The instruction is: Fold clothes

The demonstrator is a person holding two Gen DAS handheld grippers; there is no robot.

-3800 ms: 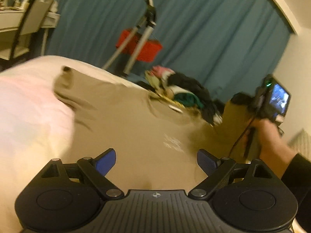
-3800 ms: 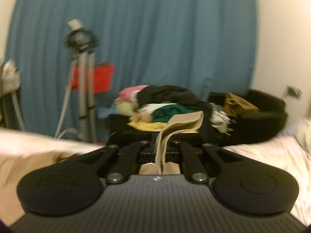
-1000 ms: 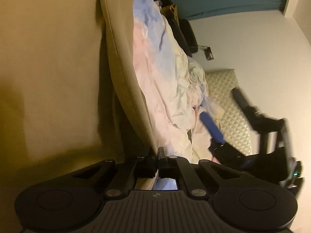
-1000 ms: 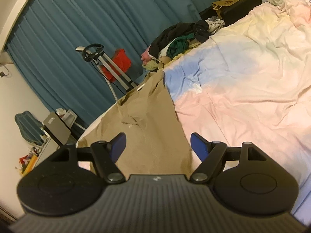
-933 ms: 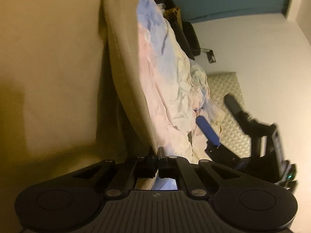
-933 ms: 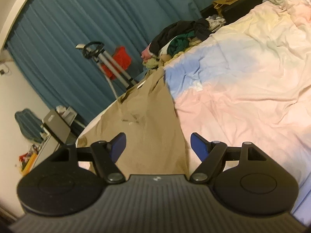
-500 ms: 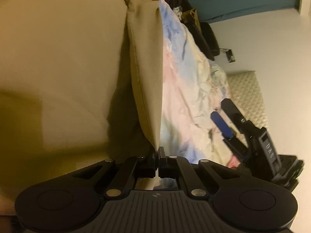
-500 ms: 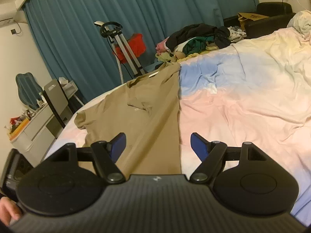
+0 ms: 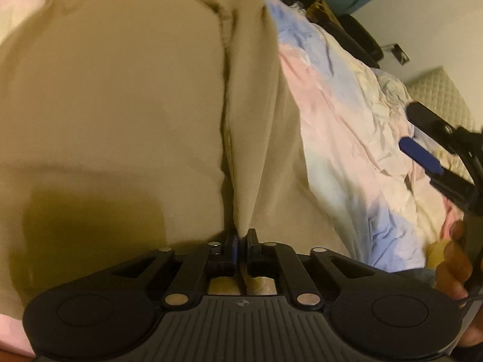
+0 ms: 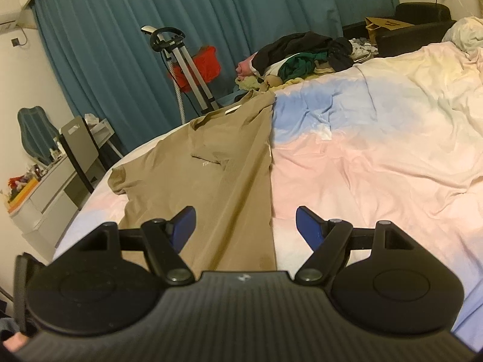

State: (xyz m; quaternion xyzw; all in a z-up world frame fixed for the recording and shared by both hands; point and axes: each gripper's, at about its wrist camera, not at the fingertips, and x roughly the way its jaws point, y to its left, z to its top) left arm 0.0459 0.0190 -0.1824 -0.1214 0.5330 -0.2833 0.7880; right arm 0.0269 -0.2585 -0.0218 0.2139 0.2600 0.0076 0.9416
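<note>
Tan shirt (image 9: 120, 96) fold between opening left hand-held gripper (image 9: 240, 242) jaws (right hand-held gripper (image 10: 246, 226) wide, empty)

Very little can be read. The tan T-shirt (image 10: 211, 181) carries a small line of pale print on its chest, where only the first letters, something like "TE", show before a fold hides the rest. The brown paper bag (image 10: 383, 25) at the far right, on the dark armchair (image 10: 422, 21), bears a dark mark too small to make out. A small round emblem sits on the ribbed body of each handheld tool, without legible letters.
</note>
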